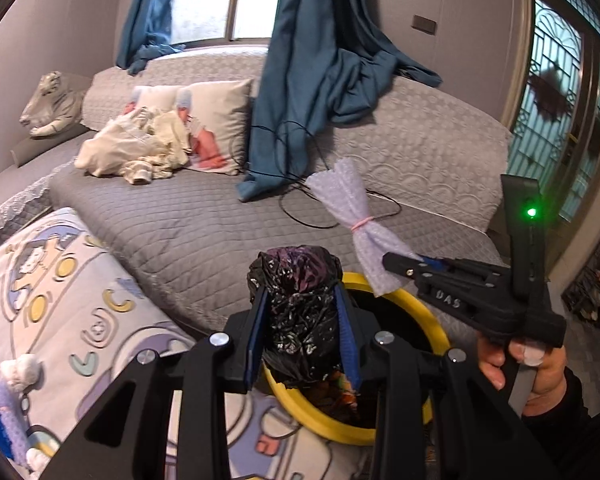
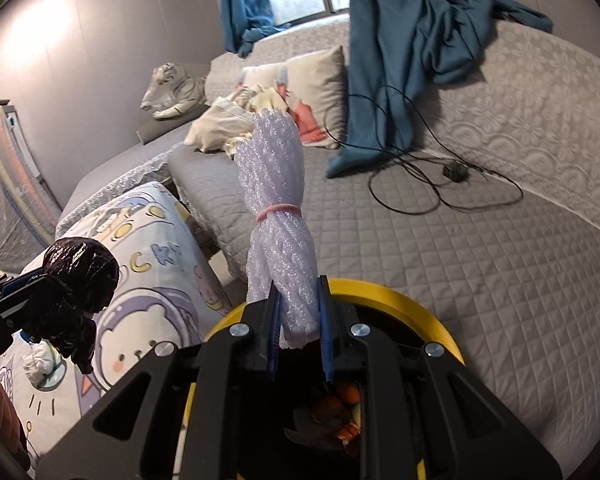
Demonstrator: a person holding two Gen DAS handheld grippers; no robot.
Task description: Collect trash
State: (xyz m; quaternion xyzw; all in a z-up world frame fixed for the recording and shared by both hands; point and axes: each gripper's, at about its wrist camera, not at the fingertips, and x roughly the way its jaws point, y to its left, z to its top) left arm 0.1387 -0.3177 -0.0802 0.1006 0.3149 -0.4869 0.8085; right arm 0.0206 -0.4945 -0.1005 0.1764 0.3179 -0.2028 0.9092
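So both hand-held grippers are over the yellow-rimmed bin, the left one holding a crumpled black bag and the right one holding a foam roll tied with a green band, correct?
Nearly. The band around the foam roll is pink, not green, as the right wrist view shows plainly. The rest stands: the left hand-held gripper holds the crumpled black bag, the right hand-held gripper holds the roll, and both are over the yellow-rimmed bin.

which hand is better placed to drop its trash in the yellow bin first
Right, probably. The right gripper holds the foam wrap bundle directly over the yellow bin. The left gripper's black bag sits nearer the rim.
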